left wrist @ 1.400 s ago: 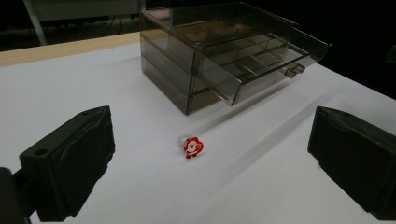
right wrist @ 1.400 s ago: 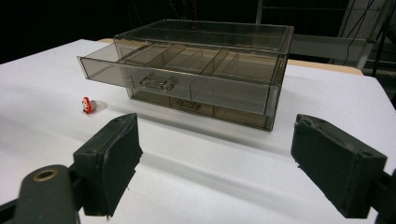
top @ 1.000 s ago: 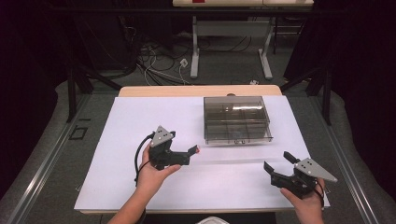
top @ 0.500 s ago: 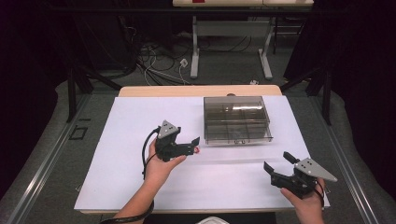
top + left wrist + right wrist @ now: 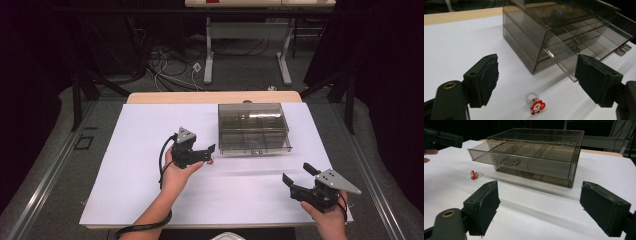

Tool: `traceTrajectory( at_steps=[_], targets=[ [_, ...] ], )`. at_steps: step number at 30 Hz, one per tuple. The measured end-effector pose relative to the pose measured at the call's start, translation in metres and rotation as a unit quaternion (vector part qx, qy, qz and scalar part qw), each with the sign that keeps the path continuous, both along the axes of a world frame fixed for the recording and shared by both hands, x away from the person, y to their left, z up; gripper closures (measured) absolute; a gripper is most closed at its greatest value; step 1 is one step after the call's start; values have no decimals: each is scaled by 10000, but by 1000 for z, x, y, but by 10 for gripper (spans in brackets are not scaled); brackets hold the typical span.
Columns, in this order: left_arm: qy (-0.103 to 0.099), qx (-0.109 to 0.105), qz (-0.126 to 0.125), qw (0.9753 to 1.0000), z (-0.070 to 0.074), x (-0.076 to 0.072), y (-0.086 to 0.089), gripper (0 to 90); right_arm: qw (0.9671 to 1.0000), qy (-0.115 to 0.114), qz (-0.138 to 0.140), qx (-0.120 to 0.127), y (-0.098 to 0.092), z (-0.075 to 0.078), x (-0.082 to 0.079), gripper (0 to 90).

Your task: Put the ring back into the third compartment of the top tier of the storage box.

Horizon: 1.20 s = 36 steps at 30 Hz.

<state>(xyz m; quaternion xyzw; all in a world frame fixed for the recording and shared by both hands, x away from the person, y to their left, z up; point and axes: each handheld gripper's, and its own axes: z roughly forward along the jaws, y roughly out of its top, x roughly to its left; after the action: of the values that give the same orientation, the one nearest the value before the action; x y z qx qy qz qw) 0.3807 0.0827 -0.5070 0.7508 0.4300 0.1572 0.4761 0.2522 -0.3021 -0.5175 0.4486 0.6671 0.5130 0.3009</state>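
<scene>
A smoky clear drawer box (image 5: 254, 127) stands at the back right of the white sheet. Its top drawer (image 5: 519, 157) is pulled out part way and divided into compartments. A small clear ring with a red Santa charm (image 5: 535, 103) lies on the sheet just off the box's near left corner, also visible as a Santa ring (image 5: 474, 174) in the right gripper view. My left gripper (image 5: 207, 152) hovers open over that spot, its jaws wide apart around the ring from above (image 5: 537, 72). My right gripper (image 5: 298, 174) is open near the front right edge, facing the box (image 5: 539, 195), with nothing between its jaws.
The white sheet (image 5: 140, 130) covers a wooden table whose far edge (image 5: 165, 97) shows behind it. A lower drawer (image 5: 529, 173) of the box is closed. Cables (image 5: 165, 60) and another table's legs (image 5: 210, 45) are on the floor beyond.
My left gripper has moved a little forward and right, toward the box's near left corner. The right gripper has stayed in place.
</scene>
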Motion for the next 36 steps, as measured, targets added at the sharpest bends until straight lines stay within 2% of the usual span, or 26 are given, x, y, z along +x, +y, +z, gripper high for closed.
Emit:
traceTrajectory(
  at_steps=[4, 7, 15, 18, 22, 24, 31, 35, 36],
  targets=[
    [112, 19, 34, 9999, -4, 3, -2, 222, 10000, -6, 1, 21, 0, 0, 1, 151],
    [122, 117, 64, 9998, -6, 5, -3, 242, 10000, 12, -4, 32, 0, 0, 1, 151],
    [523, 185, 161, 9983, -13, 10, -7, 281, 10000, 30, 12, 26, -1, 0, 1, 151],
    [769, 230, 187, 9966, -15, 11, -9, 296, 10000, 46, 9, 57, 0, 0, 0, 151],
    [1000, 272, 199, 9944, -16, 12, -9, 323, 10000, 36, 28, 20, -1, -1, 1, 151],
    [1176, 205, 199, 9926, -17, 13, -10, 335, 10000, 62, 40, 42, -1, -1, 1, 151],
    [1418, 282, 239, 9892, -21, 15, -15, 361, 9999, 42, 74, 72, 0, -1, 1, 151],
    [1591, 382, 153, 9864, -22, 17, -16, 362, 9999, 70, 60, 72, -1, -1, 1, 151],
    [1577, 389, 194, 9865, -23, 17, -17, 361, 9999, 49, 59, 66, -1, -1, 1, 151]
  ],
)
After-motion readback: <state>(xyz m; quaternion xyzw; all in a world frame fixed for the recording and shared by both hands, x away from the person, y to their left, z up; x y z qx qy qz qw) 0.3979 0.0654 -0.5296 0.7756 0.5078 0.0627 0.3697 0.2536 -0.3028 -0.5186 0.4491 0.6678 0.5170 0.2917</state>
